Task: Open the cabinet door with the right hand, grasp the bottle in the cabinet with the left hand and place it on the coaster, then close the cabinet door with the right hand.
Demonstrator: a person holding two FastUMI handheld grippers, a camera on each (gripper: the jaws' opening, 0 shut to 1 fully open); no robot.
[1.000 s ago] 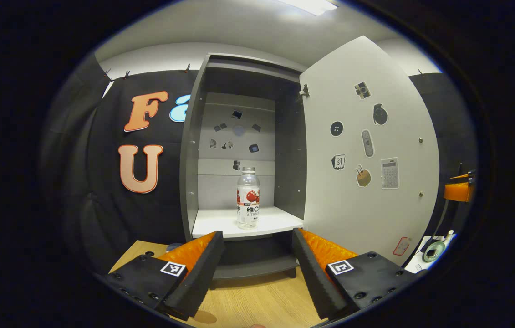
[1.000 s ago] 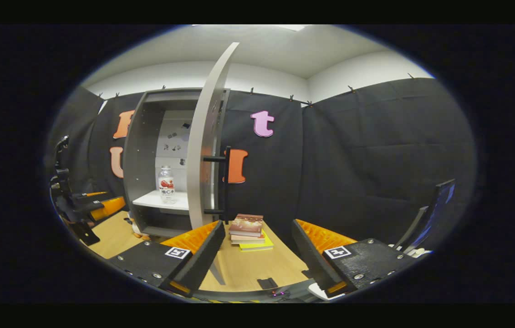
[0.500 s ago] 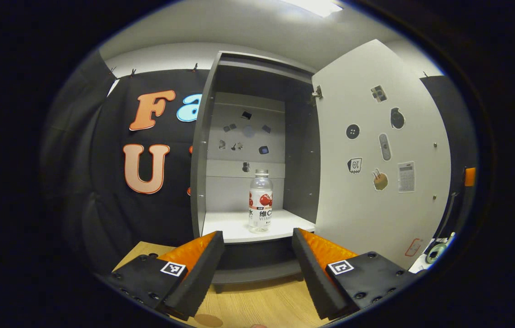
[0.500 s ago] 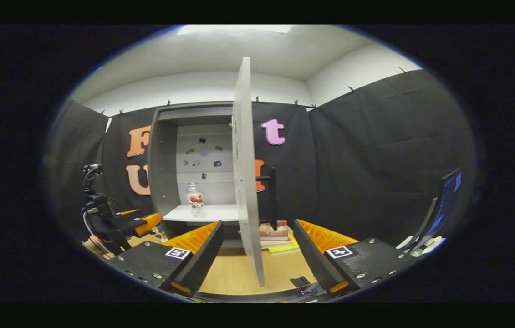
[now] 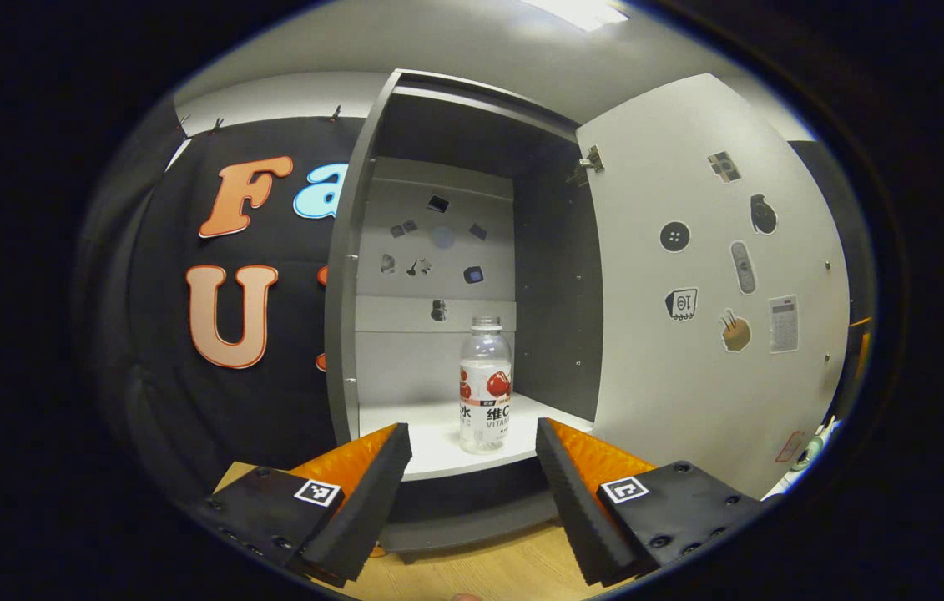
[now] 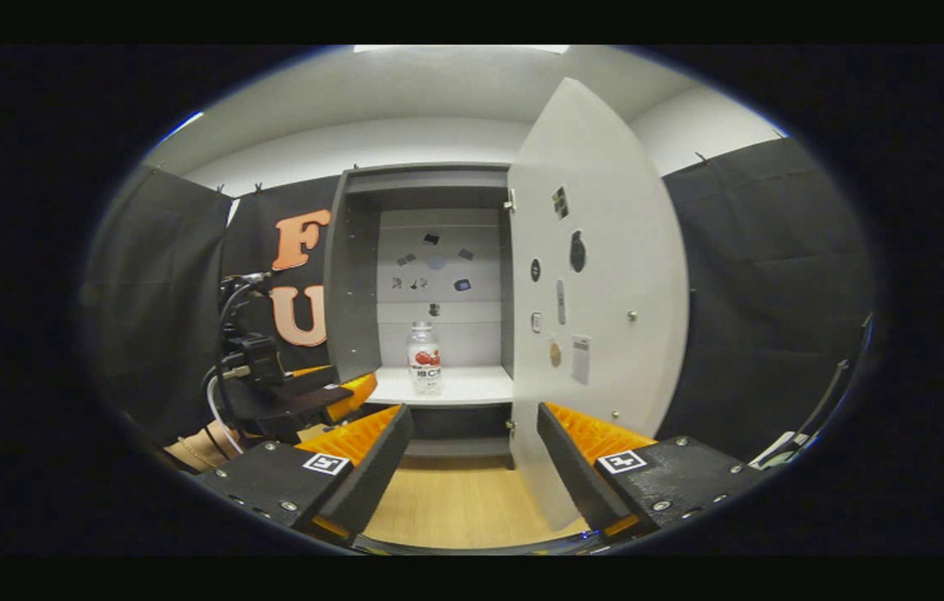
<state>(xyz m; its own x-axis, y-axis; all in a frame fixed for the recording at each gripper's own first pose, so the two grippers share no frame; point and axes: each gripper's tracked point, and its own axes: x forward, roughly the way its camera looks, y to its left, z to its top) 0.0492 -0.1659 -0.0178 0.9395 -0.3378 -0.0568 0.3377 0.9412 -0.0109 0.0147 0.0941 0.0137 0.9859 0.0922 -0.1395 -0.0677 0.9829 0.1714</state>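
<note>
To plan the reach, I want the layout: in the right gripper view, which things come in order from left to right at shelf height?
Left gripper → cabinet side wall → bottle → open door.

Clear glossy plastic on the bottle, matt grey laminate on the cabinet, its door smooth and pale, and a light wood-grain counter.
</note>
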